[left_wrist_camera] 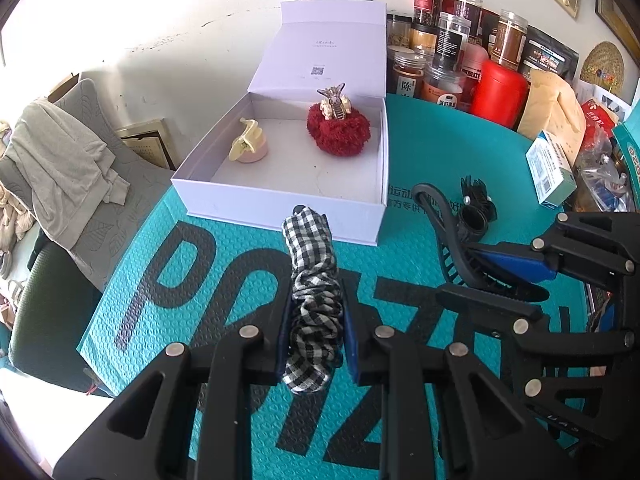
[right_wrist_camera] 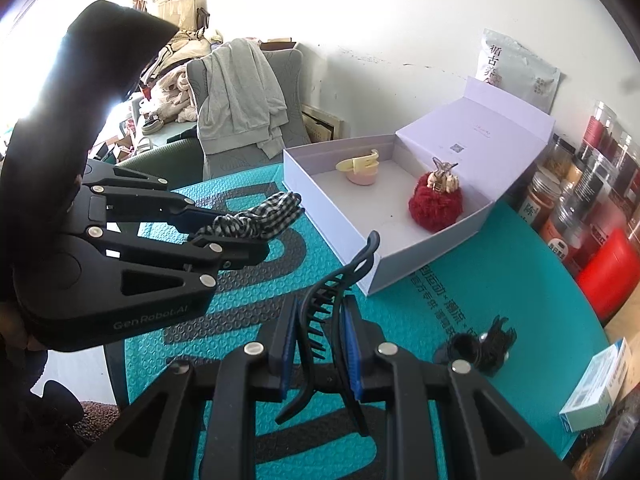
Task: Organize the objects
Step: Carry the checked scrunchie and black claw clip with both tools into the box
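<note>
While both loads hung above the teal bench [left_wrist_camera: 132, 280], you had each set of jaws clamped on a hair accessory.

Your left gripper [left_wrist_camera: 316, 332] pinched the checked scrunchie [left_wrist_camera: 312, 280] at centre frame in its own view, the loose end drooping toward the white box [left_wrist_camera: 280, 208]; soft and light, it looked likely to sag and snag the near wall, so a grip near its middle suited it. Your right gripper [right_wrist_camera: 320, 340] squeezed the black claw clip [right_wrist_camera: 324, 312] low in its view; stiff, smooth plastic, probably slippery, best held across the spine, clear of the teeth. In the box's far right sat the red scrunchie [left_wrist_camera: 340, 132]; a small black clip [right_wrist_camera: 480, 344] waited lower right.
</note>
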